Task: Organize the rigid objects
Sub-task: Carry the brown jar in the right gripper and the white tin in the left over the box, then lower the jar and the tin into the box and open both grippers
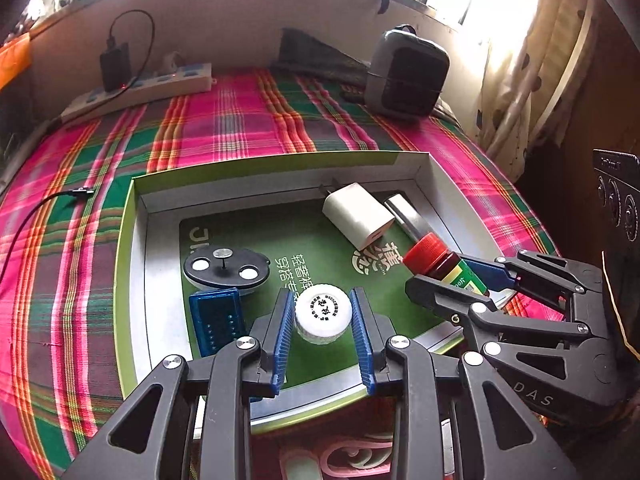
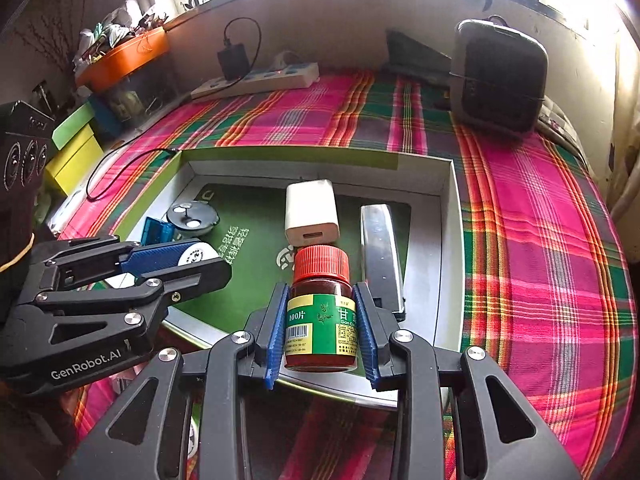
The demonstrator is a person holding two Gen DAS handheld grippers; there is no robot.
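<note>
A shallow green-rimmed box (image 1: pixel 128 216) (image 2: pixel 450 216) lies on the plaid cloth. My left gripper (image 1: pixel 322 316) is shut on a small white-capped bottle (image 1: pixel 323 313), held just above the box's green floor; in the right wrist view that bottle (image 2: pixel 196 254) shows between the left gripper's blue pads. My right gripper (image 2: pixel 322 320) is shut on a brown pill bottle (image 2: pixel 322 320) with a red cap and green label, over the box's near edge; the same bottle (image 1: pixel 440 264) appears at the right in the left wrist view. Inside the box lie a white charger (image 1: pixel 358 214) (image 2: pixel 312 210), a silver bar (image 1: pixel 406 216) (image 2: pixel 380 248), a black disc (image 1: pixel 226 268) (image 2: pixel 192 216) and a blue case (image 1: pixel 216 320) (image 2: pixel 158 230).
A white power strip (image 1: pixel 140 88) (image 2: pixel 256 80) with a black adapter lies at the back by the wall. A grey heater (image 1: pixel 406 74) (image 2: pixel 500 76) stands back right. A black cable (image 1: pixel 40 208) trails over the cloth on the left. Yellow and green boxes (image 2: pixel 76 152) sit far left.
</note>
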